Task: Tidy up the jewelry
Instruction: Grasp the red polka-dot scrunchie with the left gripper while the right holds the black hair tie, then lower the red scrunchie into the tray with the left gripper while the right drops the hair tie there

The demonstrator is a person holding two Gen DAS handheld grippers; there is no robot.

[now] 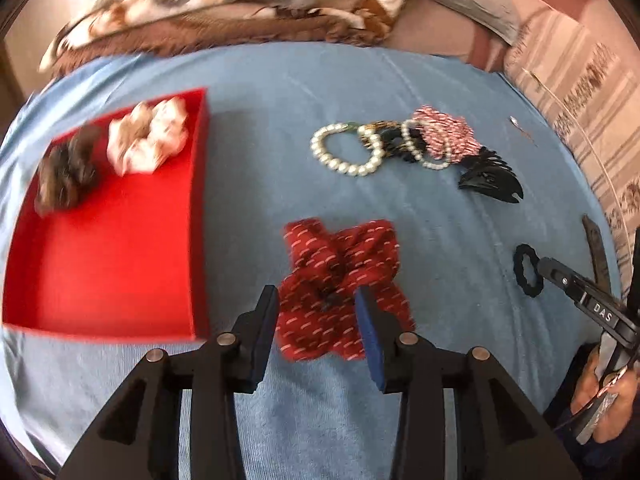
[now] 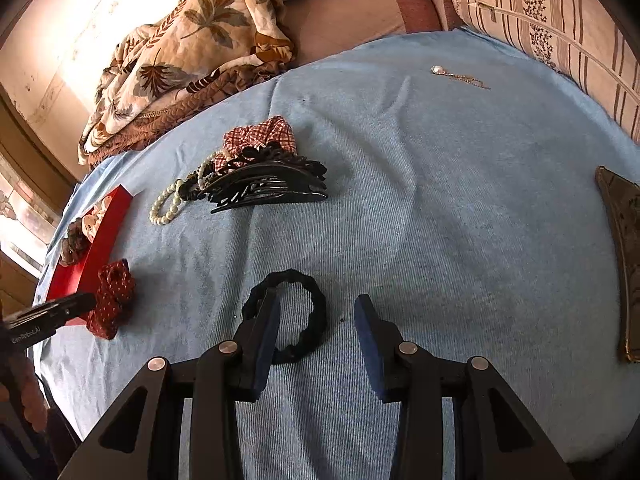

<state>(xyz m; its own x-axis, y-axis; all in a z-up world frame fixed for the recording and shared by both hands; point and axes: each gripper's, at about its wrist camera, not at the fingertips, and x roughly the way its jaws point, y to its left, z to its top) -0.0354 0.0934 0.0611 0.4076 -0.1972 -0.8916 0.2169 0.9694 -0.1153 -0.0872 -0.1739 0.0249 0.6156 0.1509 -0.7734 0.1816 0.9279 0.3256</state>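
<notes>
A dark red patterned scrunchie (image 1: pixel 344 284) lies on the blue cloth. My left gripper (image 1: pixel 318 300) is open with its fingers on either side of the scrunchie's near part. A red tray (image 1: pixel 120 280) to its left holds a brown scrunchie (image 1: pixel 68 176) and a white-pink scrunchie (image 1: pixel 150 140). My right gripper (image 2: pixel 318 308) is open over a black hair tie (image 2: pixel 288 316), with its left finger (image 2: pixel 264 328) over the tie's edge. A pile of pearl bracelets (image 1: pixel 348 150), a checked scrunchie (image 1: pixel 448 132) and black hair clips (image 1: pixel 492 180) lies farther back.
A pearl pendant on a chain (image 2: pixel 452 74) lies far back on the blue cloth (image 2: pixel 440 200). A dark flat box (image 2: pixel 628 256) sits at the right edge. A floral blanket (image 2: pixel 192 60) and a striped pillow (image 2: pixel 560 20) border the cloth.
</notes>
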